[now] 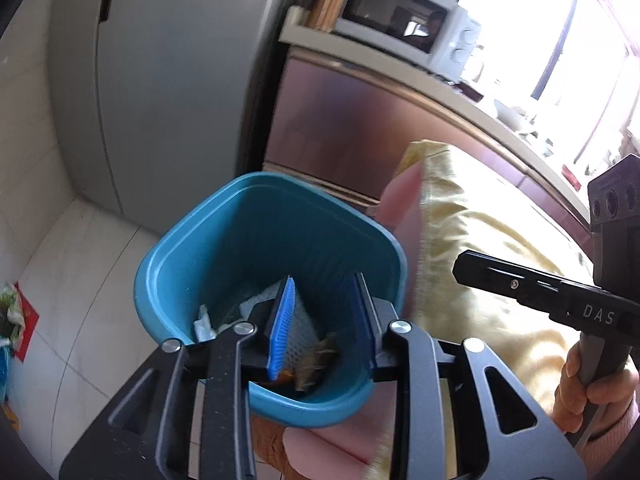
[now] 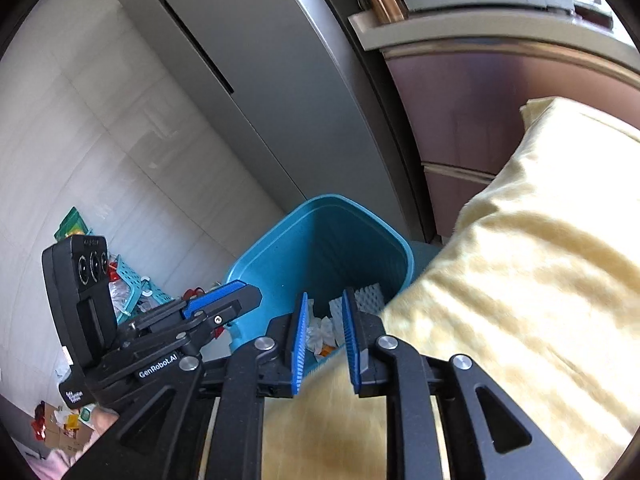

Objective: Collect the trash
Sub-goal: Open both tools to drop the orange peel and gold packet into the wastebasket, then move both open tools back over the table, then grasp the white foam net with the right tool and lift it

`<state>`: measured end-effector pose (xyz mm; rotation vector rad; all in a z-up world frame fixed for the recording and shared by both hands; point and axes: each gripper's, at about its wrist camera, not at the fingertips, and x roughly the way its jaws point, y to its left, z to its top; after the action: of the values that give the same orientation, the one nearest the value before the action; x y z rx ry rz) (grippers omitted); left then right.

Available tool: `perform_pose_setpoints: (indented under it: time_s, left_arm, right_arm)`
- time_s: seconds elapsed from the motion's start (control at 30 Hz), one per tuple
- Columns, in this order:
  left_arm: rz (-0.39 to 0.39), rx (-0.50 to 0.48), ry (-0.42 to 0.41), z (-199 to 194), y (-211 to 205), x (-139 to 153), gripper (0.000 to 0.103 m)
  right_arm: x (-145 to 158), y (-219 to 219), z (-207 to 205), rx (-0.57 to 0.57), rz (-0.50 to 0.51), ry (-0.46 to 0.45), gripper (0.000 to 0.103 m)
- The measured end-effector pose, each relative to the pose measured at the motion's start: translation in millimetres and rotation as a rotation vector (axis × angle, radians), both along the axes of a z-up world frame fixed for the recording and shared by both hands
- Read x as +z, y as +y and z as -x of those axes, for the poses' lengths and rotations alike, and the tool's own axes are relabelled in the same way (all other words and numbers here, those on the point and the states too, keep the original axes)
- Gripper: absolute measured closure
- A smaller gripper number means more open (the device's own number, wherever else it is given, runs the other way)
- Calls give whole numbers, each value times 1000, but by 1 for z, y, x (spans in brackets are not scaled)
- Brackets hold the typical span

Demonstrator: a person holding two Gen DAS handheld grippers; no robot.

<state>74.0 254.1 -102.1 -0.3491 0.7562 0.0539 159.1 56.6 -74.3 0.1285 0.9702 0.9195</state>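
Note:
A blue trash bin [image 1: 276, 236] stands on the floor beside a yellow cloth [image 1: 480, 240]. Inside lie a white foam net [image 1: 302, 330], a brown scrap [image 1: 320, 358] and white tissue [image 1: 203, 323]. My left gripper [image 1: 320, 320] hangs over the bin's mouth, open, with nothing between its blue pads [image 1: 282, 326]. In the right wrist view the bin [image 2: 328, 248] holds crumpled white wrap [image 2: 320, 332] and the foam net [image 2: 366, 296]. My right gripper [image 2: 325, 340] is open and empty at the bin's near rim, over the cloth's edge. The left gripper [image 2: 244, 294] shows to its left.
A grey fridge [image 1: 160, 80] stands behind the bin, next to a reddish cabinet [image 1: 340, 128] with a microwave [image 1: 400, 20] on top. The yellow cloth [image 2: 520, 280] covers a raised surface on the right. A teal basket [image 2: 136, 280] and packets lie on the tiled floor at left.

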Motion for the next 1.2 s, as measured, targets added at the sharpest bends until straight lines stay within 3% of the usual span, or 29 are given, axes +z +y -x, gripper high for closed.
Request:
perform_pose_setpoints:
  time_s: [0.23,0.57,0.93,1.2]
  left_arm:
    - [4,-133,-92,13,-46,26,63]
    - [27,-386,-121,12,-137,41,62]
    - [24,-625,-100,8,-245,37,60]
    - [0,-702,-83,6,-288,35,59]
  right_arm:
    - [31,-53,32,-31,-26,-114,72]
    - [51,-171,78,-253,-41,-198,69]
    - [33,-294,115,-562,-24,-173,64]
    - [6,-318,97,-639,-67,-93,57]
